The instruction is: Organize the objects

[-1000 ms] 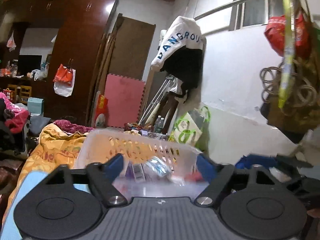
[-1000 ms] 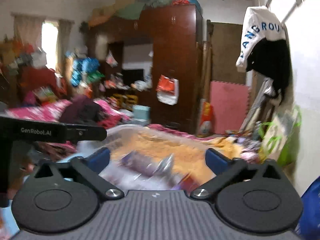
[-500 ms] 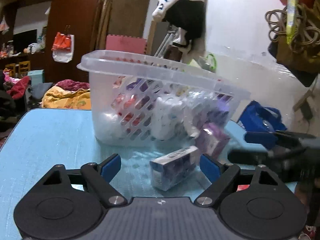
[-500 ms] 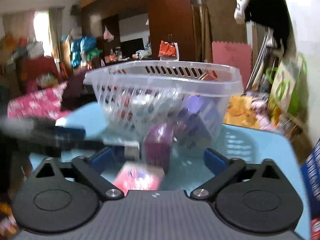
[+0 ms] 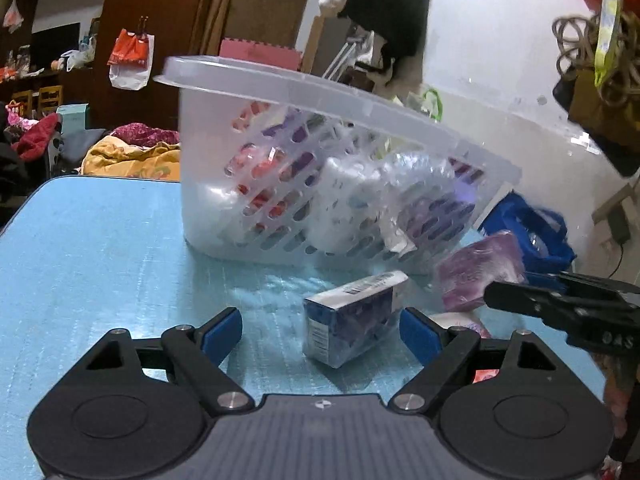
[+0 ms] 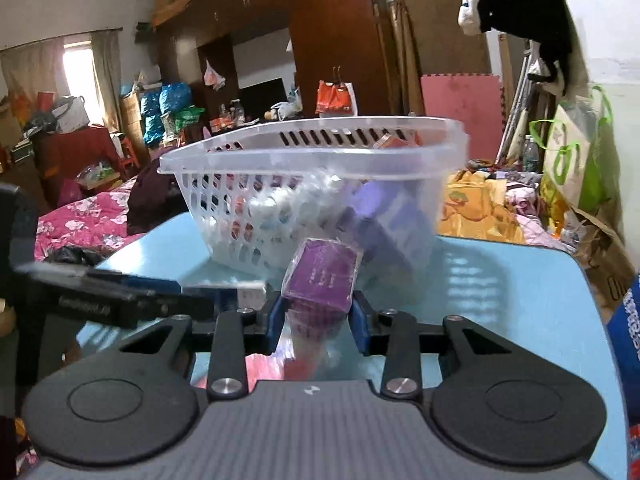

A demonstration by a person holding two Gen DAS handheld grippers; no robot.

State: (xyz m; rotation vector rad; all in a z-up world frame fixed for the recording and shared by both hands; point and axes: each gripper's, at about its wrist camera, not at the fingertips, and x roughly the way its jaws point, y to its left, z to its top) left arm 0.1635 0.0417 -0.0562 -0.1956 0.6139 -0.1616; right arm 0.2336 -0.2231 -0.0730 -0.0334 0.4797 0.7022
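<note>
A clear plastic basket (image 5: 280,184) with slotted walls stands on a light blue table (image 5: 100,248), and everything else is placed relative to that basket. It holds a jumble of wrapped packets, white, red and purple, seen through the slots; single items inside cannot be told apart.

In the left wrist view, the left gripper (image 5: 320,330) sits low over the table in front of the basket with its 2 blue-tipped fingers spread wide. A blue and white box (image 5: 352,316) with a barcode on top lies on the table just in front of the basket. It sits between the spread fingers, nearer the right-hand finger, and whether it touches that finger cannot be told.

A purple wrapped packet (image 6: 320,276) sits just in front of the basket, toward its right corner as the left wrist camera sees it (image 5: 480,268). In the right wrist view, the right gripper (image 6: 316,322) has its 2 fingers drawn in close on either side of this packet, gripping its lower end. The packet tilts and is blurred. A pink and red item (image 6: 268,368) lies on the table below the gripper, too blurred to identify.

A dark wooden wardrobe (image 6: 332,40) stands well behind the basket.
</note>
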